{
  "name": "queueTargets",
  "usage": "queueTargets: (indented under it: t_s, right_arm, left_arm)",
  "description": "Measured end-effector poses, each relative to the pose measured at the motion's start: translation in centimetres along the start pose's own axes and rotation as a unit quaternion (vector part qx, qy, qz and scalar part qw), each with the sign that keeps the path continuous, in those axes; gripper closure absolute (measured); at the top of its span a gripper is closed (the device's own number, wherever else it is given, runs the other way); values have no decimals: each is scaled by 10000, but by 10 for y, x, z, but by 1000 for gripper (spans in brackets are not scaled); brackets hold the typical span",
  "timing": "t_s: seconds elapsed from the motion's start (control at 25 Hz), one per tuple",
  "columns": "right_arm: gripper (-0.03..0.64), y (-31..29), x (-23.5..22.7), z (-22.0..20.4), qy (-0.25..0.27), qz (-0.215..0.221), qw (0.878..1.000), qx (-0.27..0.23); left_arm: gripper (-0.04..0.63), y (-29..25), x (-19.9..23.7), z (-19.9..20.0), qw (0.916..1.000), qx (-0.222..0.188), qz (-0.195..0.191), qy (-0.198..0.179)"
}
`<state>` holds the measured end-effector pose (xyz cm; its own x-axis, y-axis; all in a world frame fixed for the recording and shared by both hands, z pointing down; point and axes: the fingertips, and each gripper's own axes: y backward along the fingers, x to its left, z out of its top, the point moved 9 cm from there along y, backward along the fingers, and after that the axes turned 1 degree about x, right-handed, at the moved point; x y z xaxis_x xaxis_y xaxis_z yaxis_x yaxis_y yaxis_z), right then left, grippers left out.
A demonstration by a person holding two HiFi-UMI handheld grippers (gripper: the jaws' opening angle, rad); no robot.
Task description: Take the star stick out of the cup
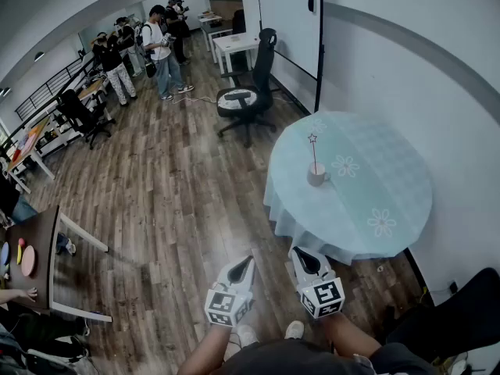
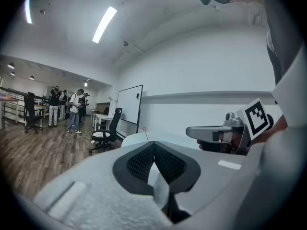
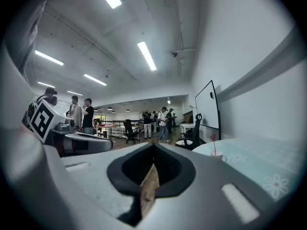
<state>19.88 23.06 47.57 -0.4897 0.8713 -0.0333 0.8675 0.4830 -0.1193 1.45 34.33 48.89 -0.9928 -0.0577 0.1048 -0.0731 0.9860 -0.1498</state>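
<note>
A small pale cup (image 1: 316,176) stands on the round table with the light blue flowered cloth (image 1: 375,186), near its left side. A thin star stick (image 1: 312,143) rises upright out of the cup. Both grippers hang low over the wood floor, well short of the table. My left gripper (image 1: 244,263) has its jaws pressed together and holds nothing. My right gripper (image 1: 301,255) is likewise shut and empty, closer to the table's edge. In the right gripper view the cup (image 3: 218,154) and the star stick (image 3: 213,139) appear far off to the right; the left gripper view shows only the star stick (image 2: 144,130).
A black office chair (image 1: 246,92) stands beyond the table beside a whiteboard (image 1: 289,22). The white wall runs along the table's right side. Several people (image 1: 156,45) stand at the far end of the room. A dark desk (image 1: 47,264) sits at the left.
</note>
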Motion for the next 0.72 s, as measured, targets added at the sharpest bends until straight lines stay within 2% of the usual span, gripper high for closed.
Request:
queueTargets:
  t_s: [0.48, 0.72]
  right_arm:
    - [614, -17, 32, 3, -73, -213, 9997, -11]
    - [614, -30, 52, -3, -136, -321, 9994, 24]
  left_arm:
    - [591, 23, 34, 5, 9998, -115, -92, -103]
    - [591, 45, 68, 0, 10000, -20, 24, 60]
